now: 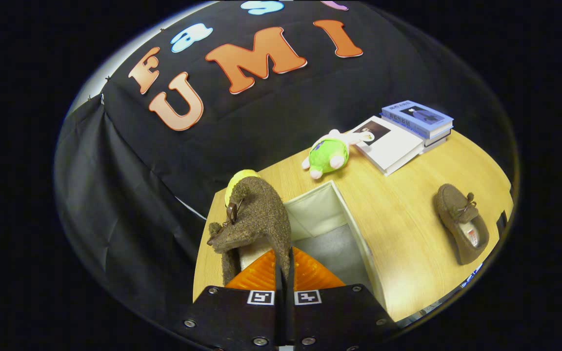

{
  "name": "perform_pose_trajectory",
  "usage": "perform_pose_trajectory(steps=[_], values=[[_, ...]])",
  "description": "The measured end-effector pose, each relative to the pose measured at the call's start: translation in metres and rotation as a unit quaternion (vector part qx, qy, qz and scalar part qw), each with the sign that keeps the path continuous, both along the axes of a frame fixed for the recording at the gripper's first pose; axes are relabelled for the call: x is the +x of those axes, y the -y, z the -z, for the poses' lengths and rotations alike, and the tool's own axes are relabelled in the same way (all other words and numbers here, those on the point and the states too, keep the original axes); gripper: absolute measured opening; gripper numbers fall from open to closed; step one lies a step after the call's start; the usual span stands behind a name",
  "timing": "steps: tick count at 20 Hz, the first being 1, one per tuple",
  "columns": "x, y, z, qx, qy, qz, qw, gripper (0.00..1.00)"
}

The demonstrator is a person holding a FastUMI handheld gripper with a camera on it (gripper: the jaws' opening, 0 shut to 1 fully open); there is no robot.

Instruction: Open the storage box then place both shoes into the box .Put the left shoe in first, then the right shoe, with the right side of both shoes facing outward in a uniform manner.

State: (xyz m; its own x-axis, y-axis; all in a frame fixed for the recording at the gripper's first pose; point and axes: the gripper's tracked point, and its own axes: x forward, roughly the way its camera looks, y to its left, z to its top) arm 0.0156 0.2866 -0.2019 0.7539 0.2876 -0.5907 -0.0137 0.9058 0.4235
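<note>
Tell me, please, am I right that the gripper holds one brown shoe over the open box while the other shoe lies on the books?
Not quite: the gripper view shows the other shoe lying on the bare table, apart from the books. The gripper does hold one brown shoe over the open box.

Brown coarse-wool moccasin shoe (254, 219), matt and nubbly, with a thin leather-like lace, pinched by the closed orange ribbed-plastic fingers (256, 275) of the black matt gripper (283, 280) with bright metal screws. Cream fabric storage box (354, 229), soft matt walls, grey cloth floor. Second brown woolly moccasin (459, 222), same rough felted finish, pale lining. Light wood-grain tabletop (408, 204), smooth, low sheen. Green and white plush toy (330, 153), fuzzy. Stacked books (408, 129), smooth paper covers, faintly glossy.
</note>
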Motion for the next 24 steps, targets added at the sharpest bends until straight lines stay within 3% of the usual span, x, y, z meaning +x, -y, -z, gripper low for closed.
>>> perform_pose_trajectory(steps=[11,13,17,18,24], values=[[-0.013,-0.025,0.062,-0.008,-0.066,0.0,0.998,0.03],[-0.009,-0.025,0.059,0.007,-0.061,0.003,0.998,0.14],[-0.004,-0.008,0.045,-0.011,-0.043,0.002,0.999,0.88],[-0.004,-0.003,0.041,-0.016,-0.037,-0.001,0.999,0.99],[-0.003,0.033,0.01,-0.016,0.013,-0.024,1.0,0.98]])
